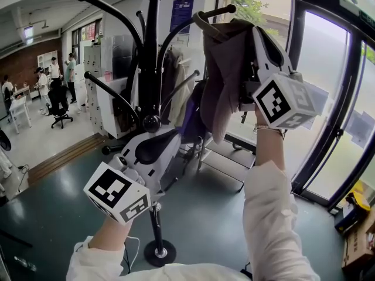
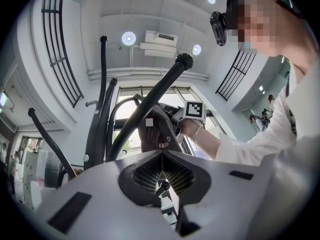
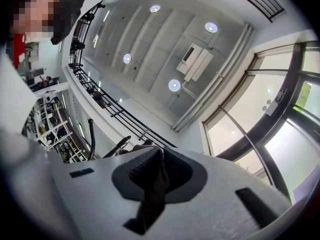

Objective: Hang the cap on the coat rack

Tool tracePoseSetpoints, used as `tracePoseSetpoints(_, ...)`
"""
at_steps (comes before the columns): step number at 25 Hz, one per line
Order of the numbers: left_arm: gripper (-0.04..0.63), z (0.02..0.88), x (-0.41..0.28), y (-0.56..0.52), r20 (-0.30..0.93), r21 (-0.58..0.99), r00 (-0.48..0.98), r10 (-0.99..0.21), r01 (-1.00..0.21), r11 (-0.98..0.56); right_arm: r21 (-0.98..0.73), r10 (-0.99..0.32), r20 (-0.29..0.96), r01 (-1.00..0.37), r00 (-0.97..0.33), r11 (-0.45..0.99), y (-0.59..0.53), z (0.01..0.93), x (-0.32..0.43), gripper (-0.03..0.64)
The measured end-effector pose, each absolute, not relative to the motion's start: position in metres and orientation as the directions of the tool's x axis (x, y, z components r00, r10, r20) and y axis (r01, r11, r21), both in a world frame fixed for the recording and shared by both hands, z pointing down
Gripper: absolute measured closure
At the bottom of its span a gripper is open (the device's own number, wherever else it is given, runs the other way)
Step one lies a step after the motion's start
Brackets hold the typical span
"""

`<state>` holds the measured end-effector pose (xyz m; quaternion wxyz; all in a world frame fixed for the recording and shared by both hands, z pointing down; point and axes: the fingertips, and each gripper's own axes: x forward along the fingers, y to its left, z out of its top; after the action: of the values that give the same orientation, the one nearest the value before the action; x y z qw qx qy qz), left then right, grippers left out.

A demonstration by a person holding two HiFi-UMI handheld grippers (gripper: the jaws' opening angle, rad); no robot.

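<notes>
The black coat rack (image 1: 153, 57) stands in front of me with several curved arms. A brownish-grey cap (image 1: 225, 69) hangs at the tip of its upper right arm (image 1: 222, 10). My right gripper (image 1: 251, 45) is raised there and shut on the cap's fabric (image 3: 150, 194), which fills its jaws (image 3: 159, 156). My left gripper (image 1: 167, 139) is low beside the rack's pole, shut and holding nothing (image 2: 162, 159). In the left gripper view the cap (image 2: 157, 134) shows behind a rack arm (image 2: 150, 99).
The rack's round base (image 1: 159, 252) rests on a dark floor. Dark jackets (image 1: 176, 92) hang behind the rack. A glass wall (image 1: 328, 98) runs along the right, with cardboard boxes (image 1: 357, 239) at its foot. People and office chairs (image 1: 58, 104) are far left.
</notes>
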<state>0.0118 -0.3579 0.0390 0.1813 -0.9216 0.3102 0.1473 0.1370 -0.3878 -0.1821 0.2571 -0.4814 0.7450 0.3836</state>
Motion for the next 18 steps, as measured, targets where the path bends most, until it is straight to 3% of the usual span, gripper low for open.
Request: tracePoseSetpoints(18,0.578,0.052,-0.007,-0.369,-0.384,-0.216,0.741,-0.551,-0.652,-0.727,0.407,-0.525,-0.709,-0.881,-0.470,0.240,-0.409,-0.145,0.090,0.598)
